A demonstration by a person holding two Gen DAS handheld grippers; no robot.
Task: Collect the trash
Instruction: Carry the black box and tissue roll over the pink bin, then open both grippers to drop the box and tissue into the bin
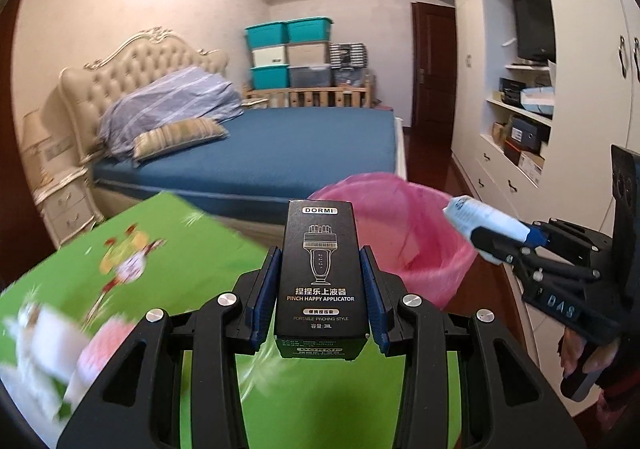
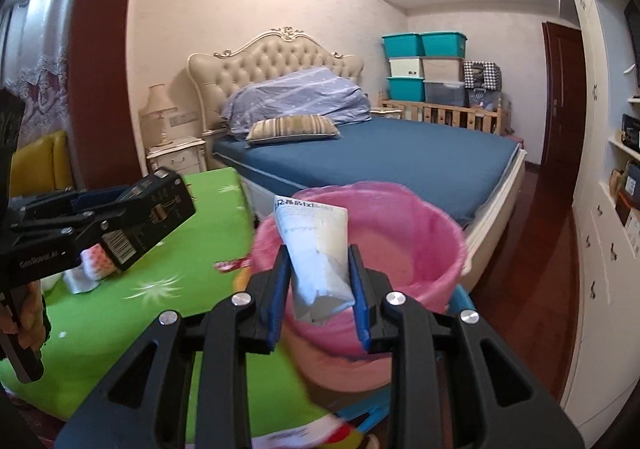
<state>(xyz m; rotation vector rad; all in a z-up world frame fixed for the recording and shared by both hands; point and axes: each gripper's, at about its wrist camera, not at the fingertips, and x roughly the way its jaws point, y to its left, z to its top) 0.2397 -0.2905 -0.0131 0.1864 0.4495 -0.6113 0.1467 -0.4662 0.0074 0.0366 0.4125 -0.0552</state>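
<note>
My left gripper (image 1: 320, 289) is shut on a black DORMI carton (image 1: 318, 281), held upright above the green table cover. The same carton (image 2: 156, 217) shows at the left of the right wrist view. My right gripper (image 2: 320, 281) is shut on a pale blue and white tube (image 2: 320, 261), held just before the rim of the bin lined with a pink bag (image 2: 400, 249). In the left wrist view the tube (image 1: 484, 221) and the right gripper (image 1: 516, 245) hang over the right rim of the pink-lined bin (image 1: 384, 229).
The green cartoon-print table cover (image 1: 152, 257) carries blurred scraps of white and pink trash (image 1: 68, 349) at its left. A bed with a blue sheet (image 2: 392, 157) stands behind the bin. White cupboards and shelves (image 1: 520, 117) line the right wall. A hand (image 1: 580, 353) grips the right tool.
</note>
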